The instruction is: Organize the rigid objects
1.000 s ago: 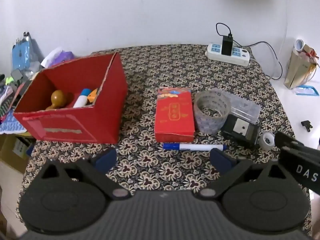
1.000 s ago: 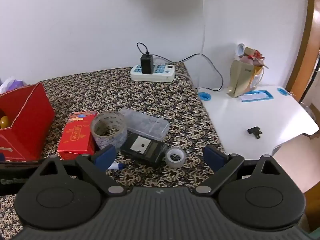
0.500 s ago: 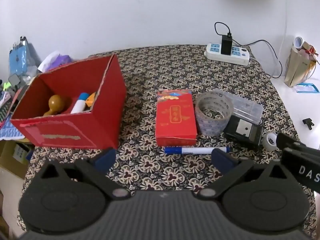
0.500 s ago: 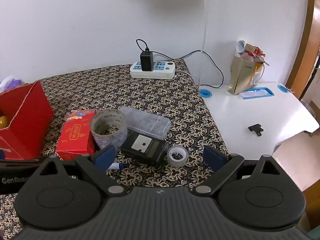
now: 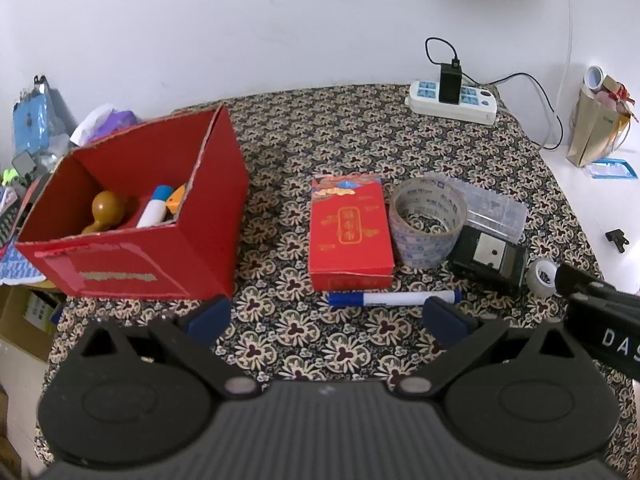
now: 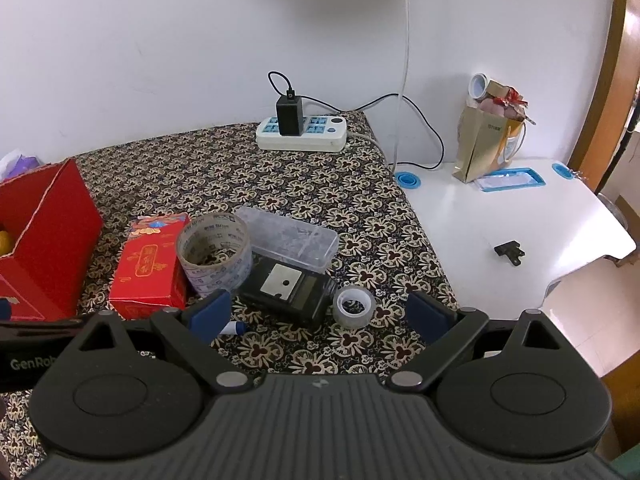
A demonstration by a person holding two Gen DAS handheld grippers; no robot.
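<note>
An open red cardboard box (image 5: 132, 236) stands at the left of the patterned table and holds a wooden gourd (image 5: 105, 210), a white tube and an orange piece. To its right lie a small red packet (image 5: 350, 232), a wide tape roll (image 5: 427, 226), a clear plastic case (image 5: 496, 210), a black device (image 5: 486, 258), a small clear tape roll (image 6: 354, 306) and a blue-and-white marker (image 5: 394, 299). My left gripper (image 5: 326, 316) hovers open just in front of the marker. Above the table's front, my right gripper (image 6: 320, 312) is open, near the small tape roll.
A white power strip (image 5: 452, 98) with a black charger sits at the table's back. A white table (image 6: 512, 232) to the right carries a gold gift bag (image 6: 488, 140), a blue tray and a small black clip (image 6: 509, 252). Clutter lies left of the red box.
Both grippers have drawn back and slightly upward, so the objects look a little farther away. Nothing on the table has moved, and both grippers stay open.
</note>
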